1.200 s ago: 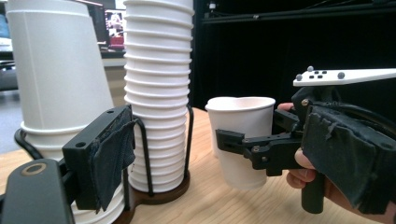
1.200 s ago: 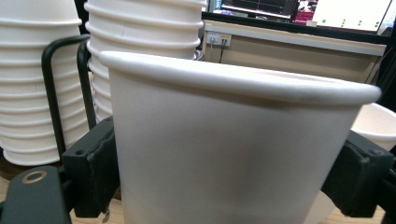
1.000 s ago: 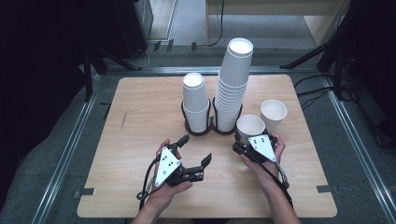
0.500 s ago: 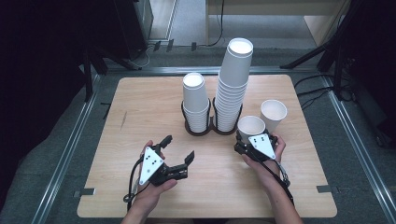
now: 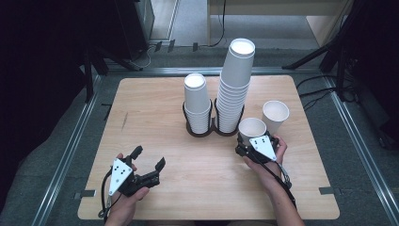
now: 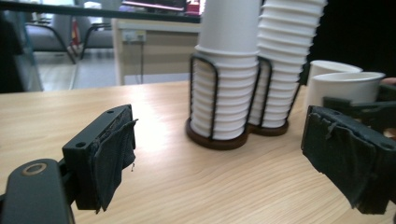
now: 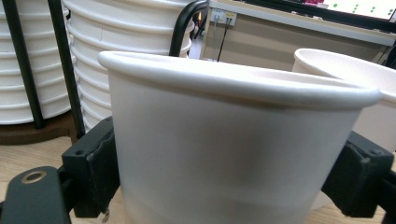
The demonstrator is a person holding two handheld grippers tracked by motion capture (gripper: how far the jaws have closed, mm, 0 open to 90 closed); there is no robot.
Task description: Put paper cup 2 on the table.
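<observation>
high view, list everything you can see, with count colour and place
held cup: 1, white, upright, between the right gripper's jaws, right of the holder
loose cup: 1, white, upright on the table, just behind the held cup
short stack: 1, white cups upside down, left ring of the holder
tall stack: 1, white cups upside down, right ring of the holder
holder: 1, black wire on a dark base, table centre back
table: 1, light wood
left gripper: 1, black, open, near left of table
right gripper: 1, black, shut on the held cup
hands: 2, at the near edge
</observation>
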